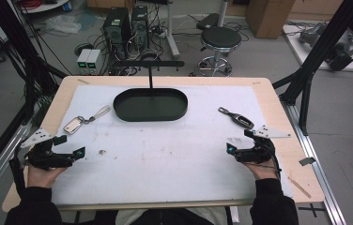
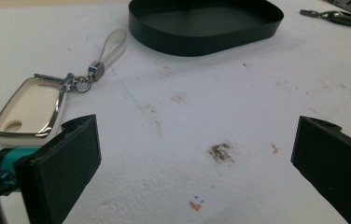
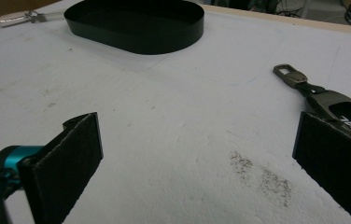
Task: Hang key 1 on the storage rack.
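Two key fobs lie on the white-covered surface (image 1: 165, 154), one on each side of a black oval metal tray (image 1: 150, 104) that sits at the far middle. The cream-coloured key fob with a chrome rim and a pale loop strap (image 1: 72, 124) lies just ahead of the left gripper (image 1: 70, 146), a little toward the tray; in the left gripper view it sits (image 2: 29, 111) right beside the left-hand jaw, its long axis running away from the gripper and slanting toward the tray, strap end farthest. The dark grey key fob with a metal clip (image 1: 236, 118) lies likewise just ahead of the right gripper (image 1: 238, 141); in the right gripper view its body (image 3: 337, 105) reaches down behind the right-hand jaw. Both grippers rest low on the surface with jaws spread wide and nothing between them. Each fob is plainly nearer its own side's gripper, so a short forward reach looks likely to come next.
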`<state>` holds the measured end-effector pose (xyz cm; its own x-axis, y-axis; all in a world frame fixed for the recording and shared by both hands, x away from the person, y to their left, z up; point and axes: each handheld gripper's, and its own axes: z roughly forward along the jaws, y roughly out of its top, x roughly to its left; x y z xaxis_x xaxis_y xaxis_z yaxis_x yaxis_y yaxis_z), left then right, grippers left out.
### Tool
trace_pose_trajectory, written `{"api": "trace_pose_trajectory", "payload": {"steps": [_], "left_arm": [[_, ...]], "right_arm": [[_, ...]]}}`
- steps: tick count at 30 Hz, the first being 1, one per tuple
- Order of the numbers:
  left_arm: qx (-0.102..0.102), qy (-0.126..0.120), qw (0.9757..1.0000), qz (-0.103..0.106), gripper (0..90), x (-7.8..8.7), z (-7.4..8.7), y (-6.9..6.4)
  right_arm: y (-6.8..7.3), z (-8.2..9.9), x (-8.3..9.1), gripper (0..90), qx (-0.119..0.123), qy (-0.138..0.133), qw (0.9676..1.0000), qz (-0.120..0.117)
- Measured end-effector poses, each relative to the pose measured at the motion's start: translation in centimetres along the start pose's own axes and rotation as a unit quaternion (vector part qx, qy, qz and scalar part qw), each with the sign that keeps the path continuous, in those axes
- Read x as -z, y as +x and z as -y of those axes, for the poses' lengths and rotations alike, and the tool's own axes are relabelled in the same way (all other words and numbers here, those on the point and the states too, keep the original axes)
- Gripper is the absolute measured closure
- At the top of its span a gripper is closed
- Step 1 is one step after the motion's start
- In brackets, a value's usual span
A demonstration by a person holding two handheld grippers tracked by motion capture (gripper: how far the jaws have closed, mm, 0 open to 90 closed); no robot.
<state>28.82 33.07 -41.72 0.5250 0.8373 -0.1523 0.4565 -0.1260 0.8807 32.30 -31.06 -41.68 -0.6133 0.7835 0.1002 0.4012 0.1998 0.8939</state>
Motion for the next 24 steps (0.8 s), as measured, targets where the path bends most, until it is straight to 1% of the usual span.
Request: {"api": "trace_pose_trajectory", "payload": {"steps": [3,8,10,13,15,17,19,21,24], "left_arm": [[-0.005,0.009,0.9999,0.006,1.9,-0.21,0.05,-0.1],[-0.006,0.007,0.9999,0.012,1.9,-0.08,0.05,-0.27],[-0.004,0.004,0.9999,0.011,1.9,-0.03,0.04,-0.25],[-0.001,0.009,0.9999,0.01,1.9,-0.09,0.05,-0.09],[0.002,0.01,0.9999,0.01,1.9,-0.14,0.04,-0.02],[0.004,0.012,0.9999,0.005,1.9,-0.19,0.01,0.12],[0.007,0.016,0.9998,-0.001,1.9,-0.22,0.0,0.29],[0.009,0.022,0.9997,-0.002,1.9,-0.24,-0.11,0.41],[0.008,0.029,0.9995,-0.005,1.9,-0.26,-0.67,0.58]], "right_arm": [[0.05,-0.05,-0.26,0.7,0.0,0.006,1.0,0.001],[0.2,-0.13,-0.6,0.7,0.0,0.009,1.0,0.001],[0.25,-0.11,-0.69,0.7,0.003,0.012,0.9999,0.0],[0.28,-0.06,-0.67,0.7,0.004,0.017,0.9998,0.006],[0.21,-0.04,-0.66,0.8,0.005,0.016,0.9998,0.007],[0.18,-0.01,-0.68,0.7,0.003,0.017,0.9998,0.009],[0.18,0.04,-0.67,0.7,0.004,0.018,0.9998,0.012],[0.25,0.15,-0.65,0.7,0.001,0.016,0.9998,0.015],[0.38,0.24,-0.78,0.7,0.001,0.02,0.9997,0.016]]}}
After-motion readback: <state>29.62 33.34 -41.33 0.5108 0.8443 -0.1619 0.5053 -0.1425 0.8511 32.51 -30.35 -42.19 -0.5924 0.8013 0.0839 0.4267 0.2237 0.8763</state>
